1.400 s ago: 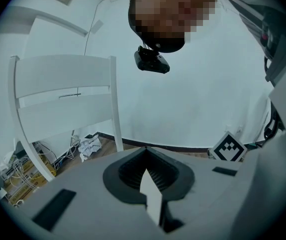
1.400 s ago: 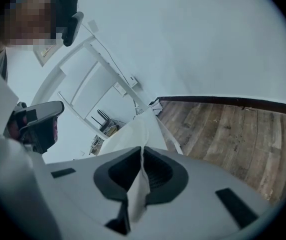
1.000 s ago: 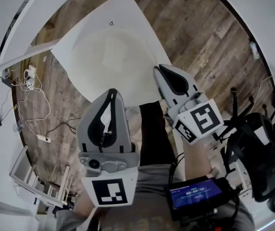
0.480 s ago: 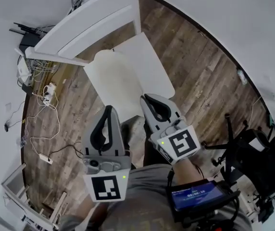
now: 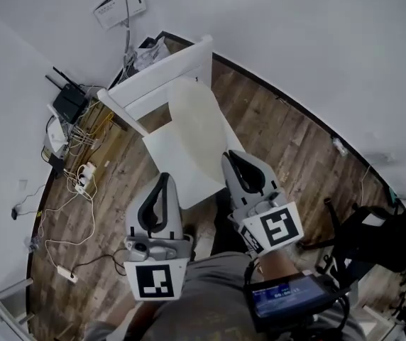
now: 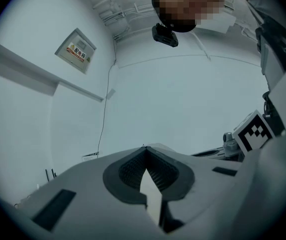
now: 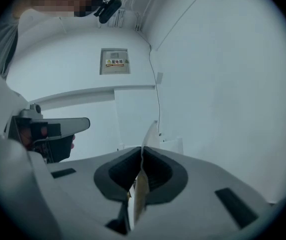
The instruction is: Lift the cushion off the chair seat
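1. Hanging from the right tongs (image 5: 230, 155), the cushion (image 5: 194, 123) now tilts up on edge over the seat (image 5: 166, 160); 1 second ago it lay flat there.
2. The right tongs pinch its near edge, fabric showing past their tips.
3. The left tongs (image 5: 163, 177) are pressed together by the seat's near edge, apart from the cushion, gripping nothing visible.
4. Both tongs have risen, so the lift looks nearly done, though whether the far edge clears the backrest (image 5: 162, 73) is unclear.
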Motion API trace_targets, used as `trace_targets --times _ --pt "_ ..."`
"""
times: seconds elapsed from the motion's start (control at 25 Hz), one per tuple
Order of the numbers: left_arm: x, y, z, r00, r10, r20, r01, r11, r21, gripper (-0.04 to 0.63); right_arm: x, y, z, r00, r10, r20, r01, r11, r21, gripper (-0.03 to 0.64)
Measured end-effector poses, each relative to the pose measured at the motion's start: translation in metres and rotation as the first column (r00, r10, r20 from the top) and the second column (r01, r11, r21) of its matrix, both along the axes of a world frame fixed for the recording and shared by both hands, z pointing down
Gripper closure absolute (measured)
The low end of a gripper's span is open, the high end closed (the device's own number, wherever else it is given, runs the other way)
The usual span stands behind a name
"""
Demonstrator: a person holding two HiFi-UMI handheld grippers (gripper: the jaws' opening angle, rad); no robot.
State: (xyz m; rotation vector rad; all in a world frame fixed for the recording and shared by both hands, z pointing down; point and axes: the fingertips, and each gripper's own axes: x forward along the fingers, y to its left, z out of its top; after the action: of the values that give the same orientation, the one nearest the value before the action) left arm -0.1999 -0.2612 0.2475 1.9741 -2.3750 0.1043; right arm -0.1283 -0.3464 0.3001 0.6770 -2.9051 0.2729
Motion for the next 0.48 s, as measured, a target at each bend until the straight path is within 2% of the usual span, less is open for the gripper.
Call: trace_targets --times 0.16,0.32,0.48 --pt "0.001 0.018 -0.04 0.999 0.037 0.016 -0.039 0.995 0.089 0.589 0.006 0.018 -0.051 0.998 0.043 0.036 -0.046 0.996 0.081 0.595" --pt "0.009 0.033 -0.076 0.995 0.094 0.037 -0.099 0.979 0.179 0.589 0.011 0.043 -0.095 0.994 0.069 0.086 -0.081 0.987 0.14 0.595" --pt "0.018 0.058 -0.101 0.989 0.141 0.051 -0.149 0.961 0.234 0.589 0.023 0.073 -0.124 0.988 0.106 0.113 -0.126 0.975 0.182 0.595"
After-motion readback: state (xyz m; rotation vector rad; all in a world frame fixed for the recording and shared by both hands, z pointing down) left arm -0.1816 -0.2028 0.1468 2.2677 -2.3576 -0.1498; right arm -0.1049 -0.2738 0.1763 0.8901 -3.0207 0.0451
